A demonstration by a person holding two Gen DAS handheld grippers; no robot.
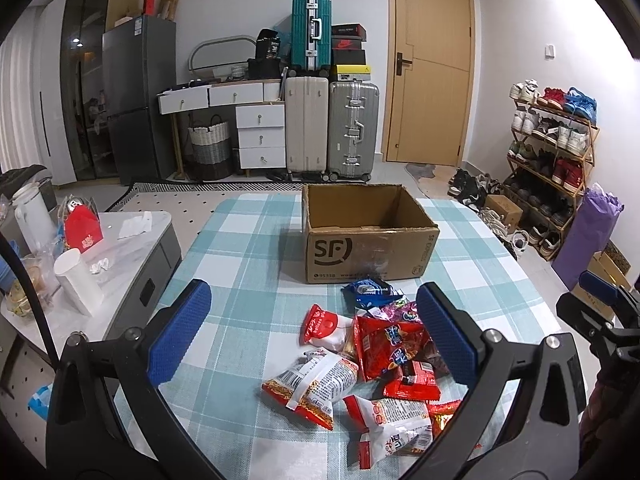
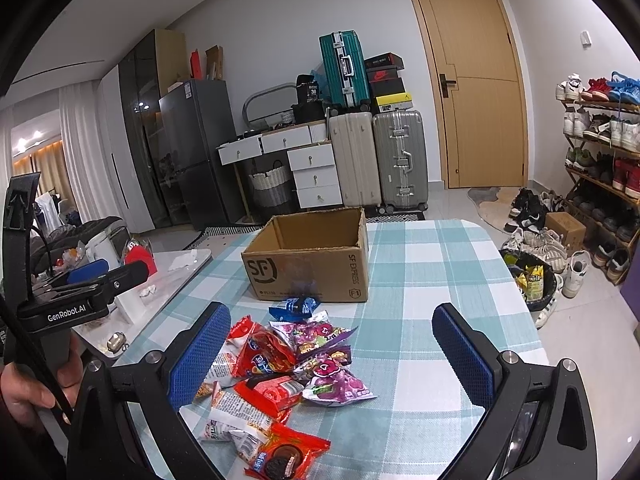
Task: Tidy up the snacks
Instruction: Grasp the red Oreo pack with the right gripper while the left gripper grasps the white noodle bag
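Observation:
A pile of snack packets (image 1: 372,364) (image 2: 288,372) lies on the checked tablecloth (image 1: 240,240) (image 2: 432,264), red, white, purple and blue wrappers mixed. Behind it stands an open, empty cardboard box (image 1: 368,236) (image 2: 312,260) marked SF. My left gripper (image 1: 316,336) hovers open above the pile's left side, nothing between its blue pads. My right gripper (image 2: 332,356) is open too, over the purple packets (image 2: 332,360). The left gripper's body (image 2: 84,284) shows at the left of the right wrist view, held by a hand (image 2: 24,392).
A grey side table (image 1: 132,248) with a white cup (image 1: 78,280), a red box (image 1: 82,228) and a kettle stands left of the table. Suitcases (image 1: 332,128), a door (image 1: 428,64) and a shoe rack (image 1: 556,160) line the back. A bin (image 2: 532,280) sits right.

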